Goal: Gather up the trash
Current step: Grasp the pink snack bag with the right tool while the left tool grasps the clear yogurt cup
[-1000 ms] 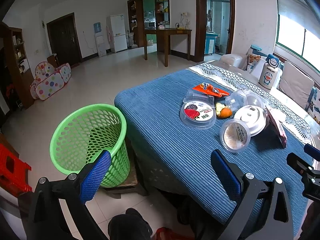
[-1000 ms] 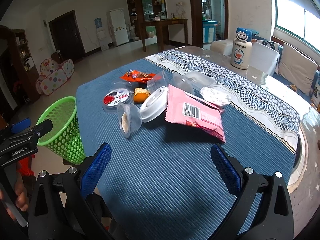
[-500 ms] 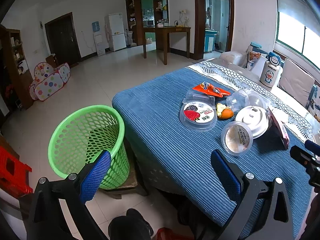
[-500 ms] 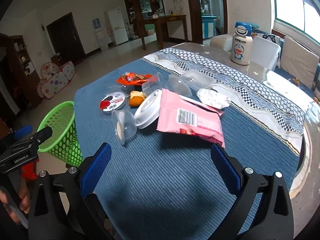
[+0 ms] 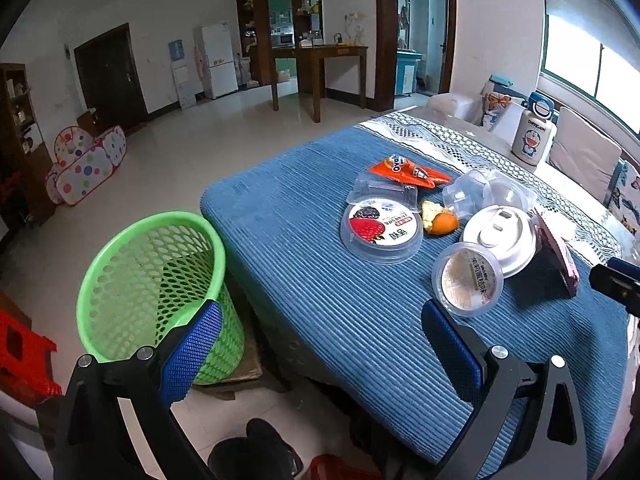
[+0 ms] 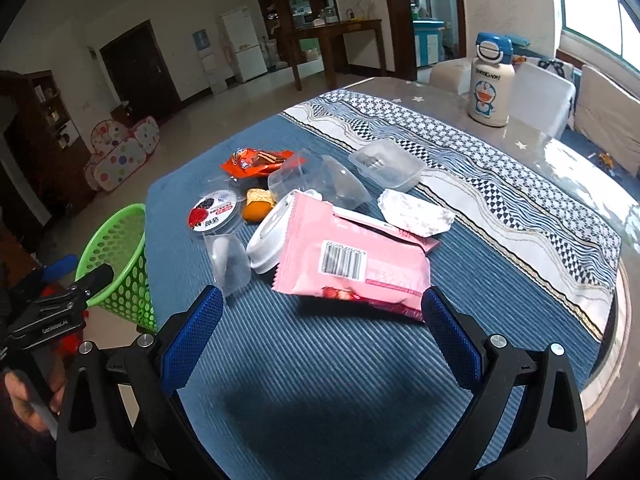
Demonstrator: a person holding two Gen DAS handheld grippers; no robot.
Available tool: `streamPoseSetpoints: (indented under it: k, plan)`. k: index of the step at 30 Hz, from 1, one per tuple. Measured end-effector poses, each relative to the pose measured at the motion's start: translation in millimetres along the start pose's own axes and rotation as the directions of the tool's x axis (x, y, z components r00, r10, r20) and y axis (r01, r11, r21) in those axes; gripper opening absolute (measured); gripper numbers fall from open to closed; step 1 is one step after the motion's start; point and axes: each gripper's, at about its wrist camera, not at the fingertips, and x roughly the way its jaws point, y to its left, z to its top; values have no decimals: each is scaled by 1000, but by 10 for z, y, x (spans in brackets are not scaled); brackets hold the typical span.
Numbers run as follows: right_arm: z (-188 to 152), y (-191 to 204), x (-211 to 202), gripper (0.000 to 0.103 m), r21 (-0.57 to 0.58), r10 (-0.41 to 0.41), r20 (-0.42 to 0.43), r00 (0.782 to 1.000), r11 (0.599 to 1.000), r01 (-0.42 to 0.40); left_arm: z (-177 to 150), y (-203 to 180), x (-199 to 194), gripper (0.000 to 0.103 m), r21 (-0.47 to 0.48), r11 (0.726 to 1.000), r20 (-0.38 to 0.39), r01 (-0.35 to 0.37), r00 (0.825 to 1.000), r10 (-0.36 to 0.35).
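Observation:
Trash lies on the blue tablecloth [image 6: 320, 380]: a pink snack bag [image 6: 356, 264], a white lid [image 6: 268, 240], a clear cup [image 6: 228, 264], a strawberry-label tub [image 6: 214, 216], an orange wrapper [image 6: 256, 162], orange peel [image 6: 256, 208], clear containers [image 6: 386, 166] and a white crumpled paper [image 6: 414, 214]. My right gripper [image 6: 320, 340] is open and empty, just short of the pink bag. My left gripper [image 5: 320, 356] is open and empty at the table's near edge, with the clear cup [image 5: 468, 280] ahead of its right finger. A green mesh basket [image 5: 156, 292] stands on the floor left of the table.
A Doraemon bottle [image 6: 490, 80] stands at the far side of the table. A red stool [image 5: 20, 360] sits on the floor left of the basket. A wooden desk [image 5: 320, 68], a fridge [image 5: 216, 60] and a polka-dot play tent [image 5: 84, 164] stand across the room.
My right gripper has moved forward, closer to the pink bag. My left gripper has shifted slightly. Both stay open and empty.

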Motion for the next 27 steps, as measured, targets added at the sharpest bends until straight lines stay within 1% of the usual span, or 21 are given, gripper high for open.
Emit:
streamPoseSetpoints:
  k: [3, 4, 8, 10, 12, 15, 16, 21, 23, 24, 26, 27]
  plan:
    - [32, -114, 28, 98, -4, 52, -16, 999, 999, -52, -2, -14, 44, 97, 10, 1000, -3, 12, 1000, -12]
    - [38, -136, 44, 98, -19, 55, -27, 998, 998, -56, -2, -15, 56, 97, 14, 1000, -5, 16, 1000, -16]
    - [23, -163, 110, 98, -164, 67, -76, 995, 983, -79, 6, -16, 103, 97, 23, 999, -10, 22, 1000, -22]
    - [-5, -129, 126, 98, -271, 56, -94, 994, 959, -80, 12, -2, 134, 97, 18, 999, -16, 27, 1000, -27]
    - [-27, -88, 152, 97, -377, 37, -106, 994, 923, -74, 21, 3, 158, 97, 12, 999, -21, 40, 999, -40]
    - [-4, -25, 203, 95, -474, 63, -144, 988, 872, -125, 35, -1, 186, 97, 15, 998, -21, 54, 998, -53]
    - [12, 5, 229, 94, -509, 74, -160, 984, 848, -146, 41, -7, 194, 97, 17, 998, -19, 59, 998, -59]
    - [161, 61, 373, 94, -603, 101, -204, 974, 771, -207, 80, -38, 237, 97, 27, 994, -24, 101, 995, -101]
    - [252, 54, 435, 93, -602, 147, -242, 959, 753, -267, 99, -57, 252, 97, 39, 991, -30, 128, 991, -127]
    - [297, 60, 494, 93, -606, 152, -263, 953, 743, -285, 99, -59, 253, 97, 42, 989, -34, 139, 990, -138]
    - [329, 78, 586, 93, -640, 140, -278, 950, 711, -292, 109, -91, 278, 97, 55, 986, -46, 159, 987, -157]
    - [346, 86, 646, 93, -645, 150, -305, 941, 694, -320, 108, -106, 282, 97, 59, 984, -49, 168, 985, -165]
